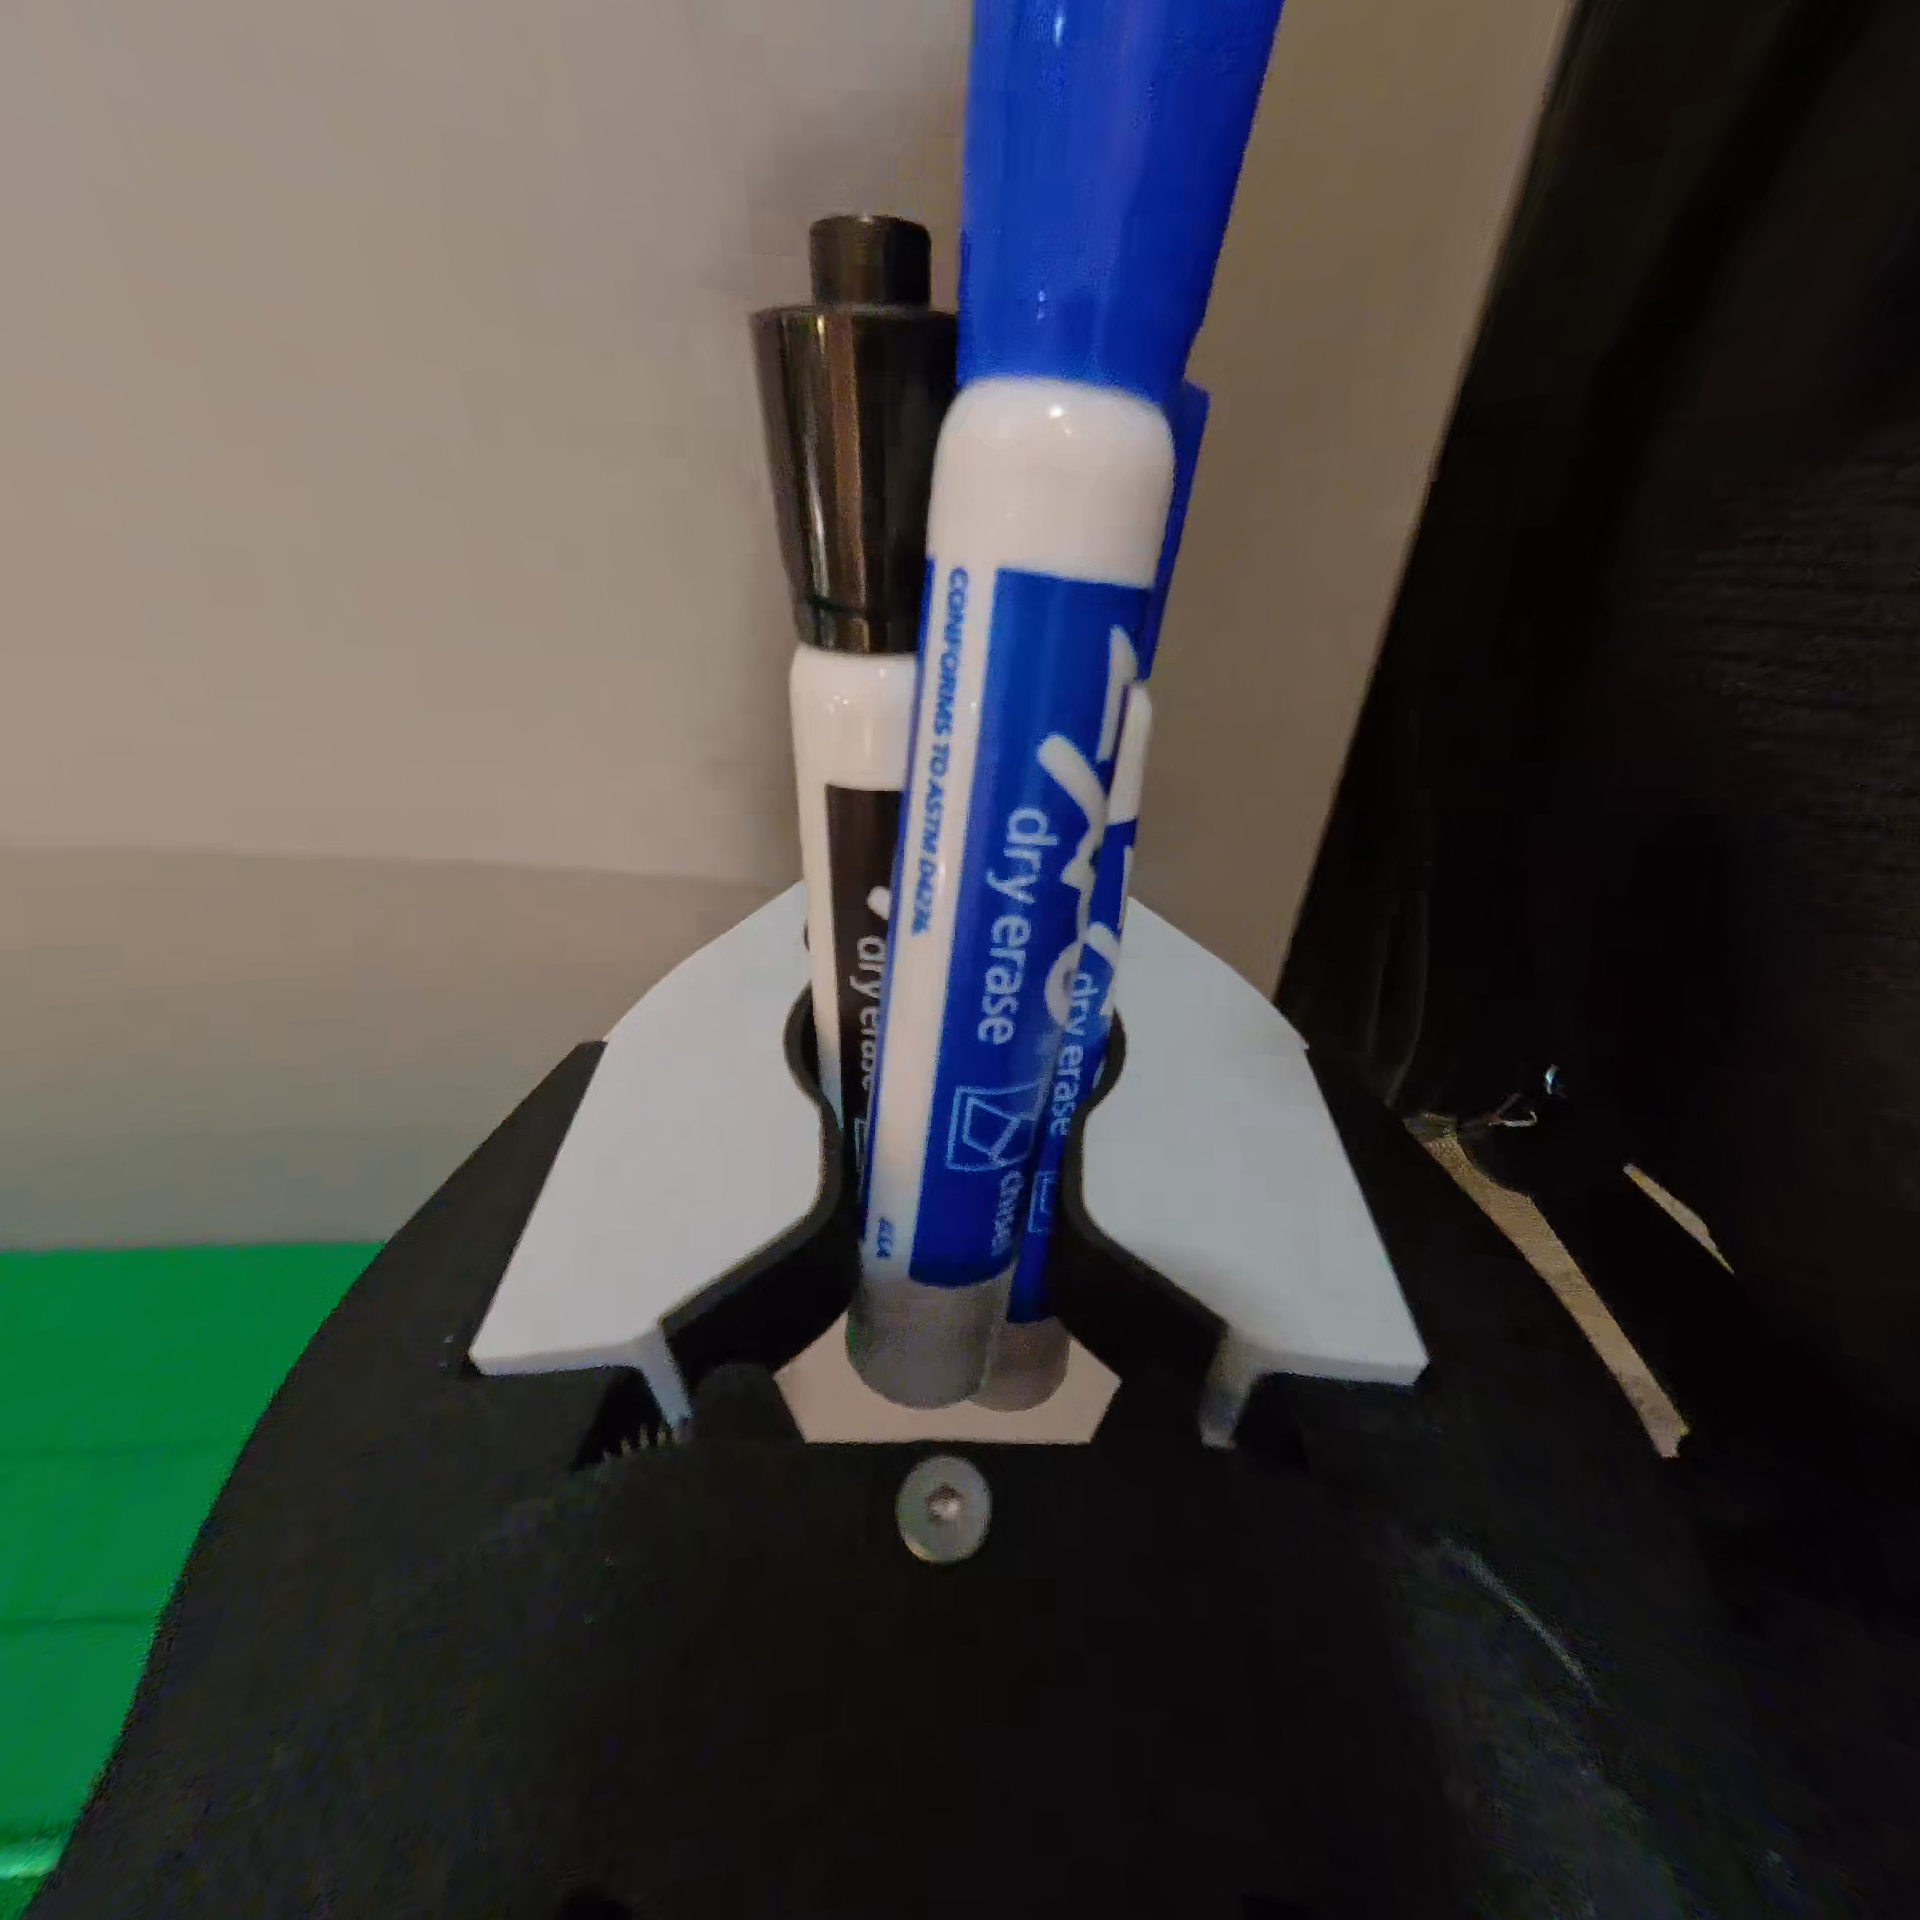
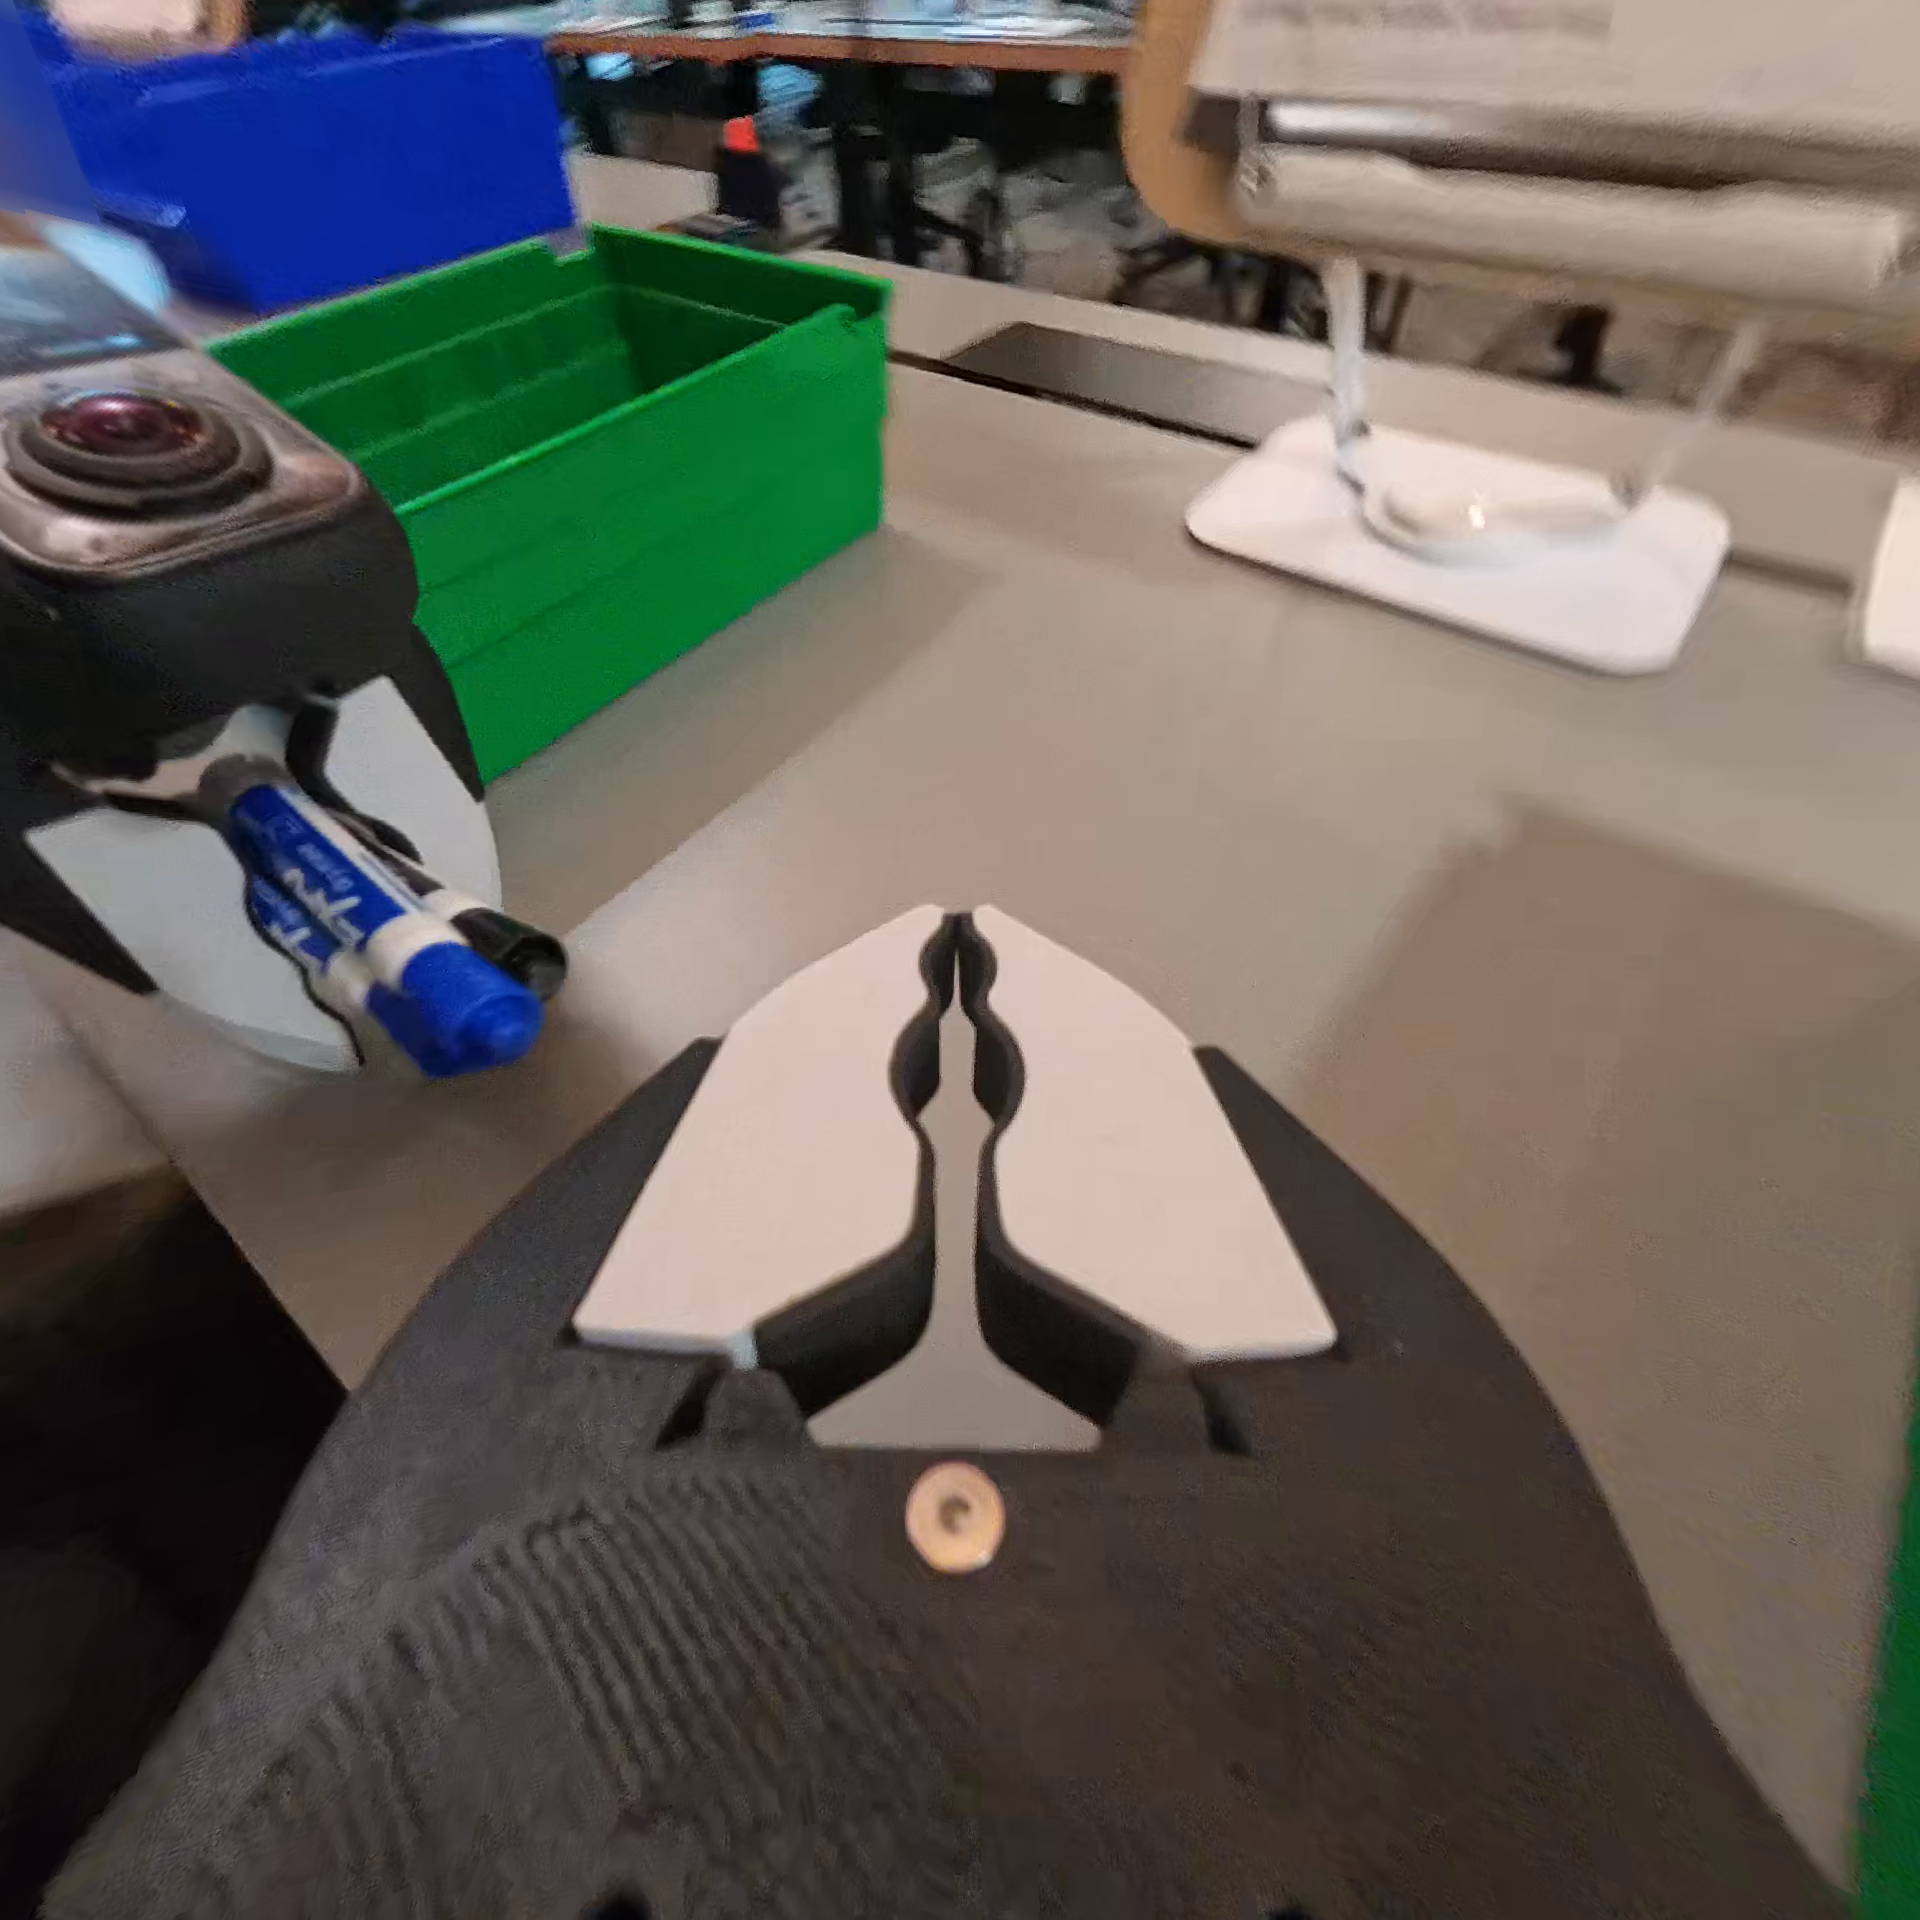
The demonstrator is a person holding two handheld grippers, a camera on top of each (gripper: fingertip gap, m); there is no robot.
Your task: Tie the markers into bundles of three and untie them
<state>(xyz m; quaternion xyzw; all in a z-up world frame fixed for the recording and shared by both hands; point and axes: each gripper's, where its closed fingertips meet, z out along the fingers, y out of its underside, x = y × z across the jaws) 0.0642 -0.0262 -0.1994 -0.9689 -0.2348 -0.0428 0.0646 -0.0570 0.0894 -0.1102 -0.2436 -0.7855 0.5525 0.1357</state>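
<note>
Left gripper (image 1: 956,1060) clamped on a bundle of dry-erase markers, seen close in the left wrist view: a blue-capped marker (image 1: 1039,831) in front, a black-capped marker (image 1: 862,644) just beside it at 9 o'clock, touching. Behind the blue one, at 3 o'clock, a strip of another blue label (image 1: 1081,1049), so apparently a third marker, mostly hidden. Butt ends resting deep between the white fingers (image 1: 665,1174), caps pointing away from the camera. Behind the markers only a pale wall (image 1: 416,520), a dark cloth-like mass (image 1: 1662,623) at 3 o'clock and a green patch (image 1: 156,1403) at 8 o'clock; impossible to say from this view alone what the green is.

In the right wrist view, much more of the room. Right gripper (image 2: 956,935) with its white tips pressed together and nothing between them, above a grey table (image 2: 1143,779). At 9 o'clock, same left gripper (image 2: 312,883) seen from outside, with its camera lens (image 2: 125,436) on top and the marker bundle (image 2: 416,956) sticking out toward the middle. Near behind it, at 11 o'clock, a green bin (image 2: 644,499) on the table, and farther a blue bin (image 2: 312,156). At 2 o'clock a white stand base (image 2: 1455,561) under a blurred pale object (image 2: 1558,187). Grippers apart, not touching.
</note>
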